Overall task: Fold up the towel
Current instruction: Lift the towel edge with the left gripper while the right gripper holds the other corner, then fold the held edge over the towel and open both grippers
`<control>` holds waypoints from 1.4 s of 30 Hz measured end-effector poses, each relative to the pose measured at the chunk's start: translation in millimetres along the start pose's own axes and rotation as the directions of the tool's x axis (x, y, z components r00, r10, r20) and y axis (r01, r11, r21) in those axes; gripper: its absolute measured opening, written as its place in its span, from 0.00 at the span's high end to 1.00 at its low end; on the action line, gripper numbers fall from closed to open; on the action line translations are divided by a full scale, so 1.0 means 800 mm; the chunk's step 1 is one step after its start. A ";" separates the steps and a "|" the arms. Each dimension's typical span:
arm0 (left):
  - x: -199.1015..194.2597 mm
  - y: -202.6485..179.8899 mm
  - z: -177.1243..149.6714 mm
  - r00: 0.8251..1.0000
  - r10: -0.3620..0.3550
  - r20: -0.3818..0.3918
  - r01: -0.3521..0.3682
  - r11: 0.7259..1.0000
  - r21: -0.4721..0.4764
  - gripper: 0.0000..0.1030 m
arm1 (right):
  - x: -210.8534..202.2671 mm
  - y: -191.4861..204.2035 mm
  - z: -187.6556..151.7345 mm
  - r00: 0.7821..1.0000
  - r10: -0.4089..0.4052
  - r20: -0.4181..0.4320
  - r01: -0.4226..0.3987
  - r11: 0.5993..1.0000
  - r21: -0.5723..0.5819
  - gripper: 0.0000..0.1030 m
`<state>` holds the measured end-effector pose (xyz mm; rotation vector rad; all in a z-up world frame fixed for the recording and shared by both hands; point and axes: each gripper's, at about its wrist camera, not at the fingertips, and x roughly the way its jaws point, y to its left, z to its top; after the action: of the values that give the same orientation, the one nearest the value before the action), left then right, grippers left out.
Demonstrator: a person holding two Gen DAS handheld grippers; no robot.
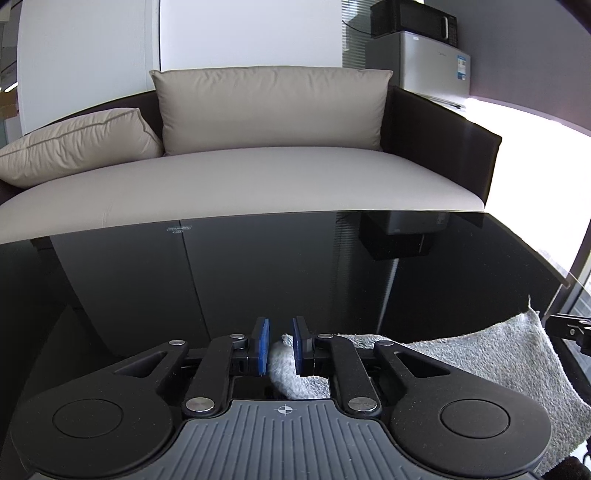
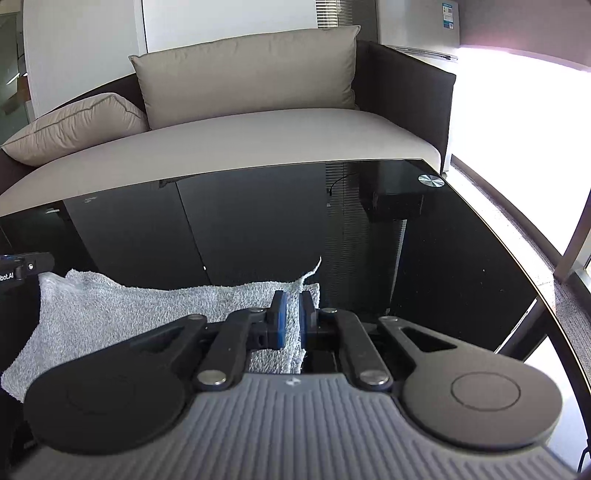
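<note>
Left wrist view: we pinch the grey towel (image 1: 491, 354) (near edge of the black glass table (image 1: 258, 266)) with left gripper (image 1: 282, 345) and right gripper (image 2: 291, 319) clamped on opposite corners; folding looks barely begun.

A: What colour is the towel (image 1: 480, 362)?
B: Pale grey, nearly white, with a nubbly looped pile, lower right of the left wrist view

A: And the desk (image 1: 258, 266)?
B: Glossy black, mirroring dim grey panels and slatted stripes

A: The tongs?
B: Left tongs (image 1: 281, 345) are matt black with bright blue pads (image 1: 263, 345), silver rivets, and a ribbed grey plate at the bottom of the frame. Right tongs (image 2: 291, 319) match: black, blue pads (image 2: 282, 319), grey ribs

A: Behind them?
B: A sofa (image 1: 443, 125) with a dark brown frame and plain beige cushions (image 1: 273, 107), white wall, a silver fridge (image 1: 432, 66) topped by a black microwave (image 1: 413, 18), upper right
</note>
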<state>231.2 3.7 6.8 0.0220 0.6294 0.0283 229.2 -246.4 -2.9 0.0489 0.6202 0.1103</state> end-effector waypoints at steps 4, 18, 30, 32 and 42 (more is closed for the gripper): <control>-0.003 0.003 -0.006 1.000 0.019 -0.015 -0.018 1.000 0.018 0.74 | -0.003 0.003 0.000 1.000 0.004 0.006 -0.004 1.000 -0.016 0.93; -0.021 0.000 -0.028 0.997 0.005 -0.071 -0.001 0.998 0.065 0.35 | -0.006 -0.002 -0.005 1.000 -0.008 -0.008 0.008 1.000 -0.008 0.53; -0.039 0.002 -0.037 0.997 0.000 -0.071 0.004 0.998 0.063 0.01 | -0.010 -0.005 -0.013 1.000 -0.008 -0.010 0.008 1.000 0.017 0.27; -0.044 0.003 -0.040 0.997 -0.014 -0.082 0.019 0.998 0.054 0.01 | -0.012 -0.005 -0.015 1.000 -0.006 -0.013 0.006 1.000 0.025 0.27; -0.066 0.002 -0.056 0.995 -0.036 -0.094 0.038 0.999 0.026 0.01 | -0.037 -0.003 -0.036 0.999 -0.015 -0.029 0.016 0.999 0.033 0.27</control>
<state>162.1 4.2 1.7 0.0363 0.7237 -0.0152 188.6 -251.6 -9.7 0.0743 0.6512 0.0860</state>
